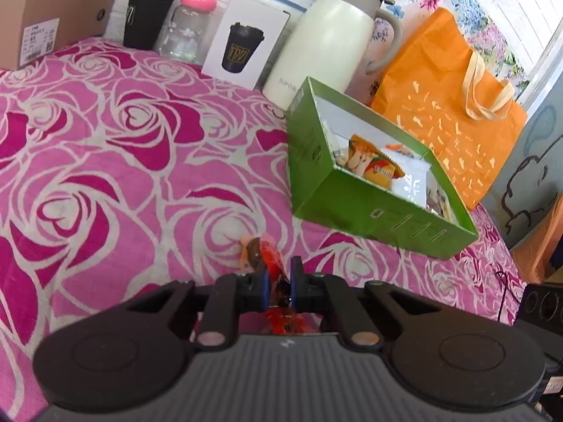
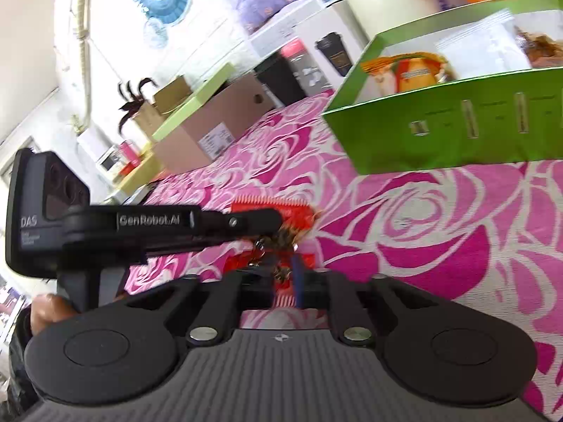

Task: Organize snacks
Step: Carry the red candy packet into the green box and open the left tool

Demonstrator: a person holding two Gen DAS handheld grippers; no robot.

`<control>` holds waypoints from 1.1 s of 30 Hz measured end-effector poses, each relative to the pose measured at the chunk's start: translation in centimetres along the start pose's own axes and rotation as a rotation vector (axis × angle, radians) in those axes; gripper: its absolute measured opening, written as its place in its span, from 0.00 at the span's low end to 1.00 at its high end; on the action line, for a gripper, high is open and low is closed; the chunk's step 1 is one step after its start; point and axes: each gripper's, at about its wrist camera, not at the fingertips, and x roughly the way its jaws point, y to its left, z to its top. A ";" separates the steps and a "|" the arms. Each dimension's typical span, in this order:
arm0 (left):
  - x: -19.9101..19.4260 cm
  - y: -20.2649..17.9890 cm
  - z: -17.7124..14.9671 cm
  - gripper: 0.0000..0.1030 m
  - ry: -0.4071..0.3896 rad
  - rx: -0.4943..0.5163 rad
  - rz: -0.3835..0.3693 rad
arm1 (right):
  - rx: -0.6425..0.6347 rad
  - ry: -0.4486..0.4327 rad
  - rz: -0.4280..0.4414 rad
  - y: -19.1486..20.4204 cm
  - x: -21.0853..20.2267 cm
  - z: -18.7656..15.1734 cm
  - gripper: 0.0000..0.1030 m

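While the left gripper [image 1: 279, 283] clamps a red snack packet [image 1: 272, 263] between its pads, the packet's far end pokes out over the pink rose cloth [image 1: 105, 161]. Right gripper [image 2: 285, 283] sits at the same packet [image 2: 281, 211] with jaws narrowly apart; whether its pads press cannot be told. Green box [image 1: 369, 207] of snacks stands near, ahead and to the right.

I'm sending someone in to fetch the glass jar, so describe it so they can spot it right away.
Start at the pink rose-patterned cloth and look to its far edge, where things stand in a row against the wall. The glass jar stands there between a black cup and a white carton printed with a black cup. It is the only see-through one, with a rounded pink lid.
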 end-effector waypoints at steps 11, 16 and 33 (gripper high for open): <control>0.0 -0.6 0.1 0.03 0.024 0.008 0.037 | -0.361 -0.012 -0.117 5.2 1.1 -2.0 1.00; -0.1 -1.2 -0.4 0.03 0.034 0.015 0.050 | -0.349 0.031 -0.227 5.4 3.2 -2.2 1.00; -2.3 -5.2 -1.6 0.03 0.011 0.064 0.031 | -0.355 -0.007 -0.173 5.6 -0.6 -2.6 0.48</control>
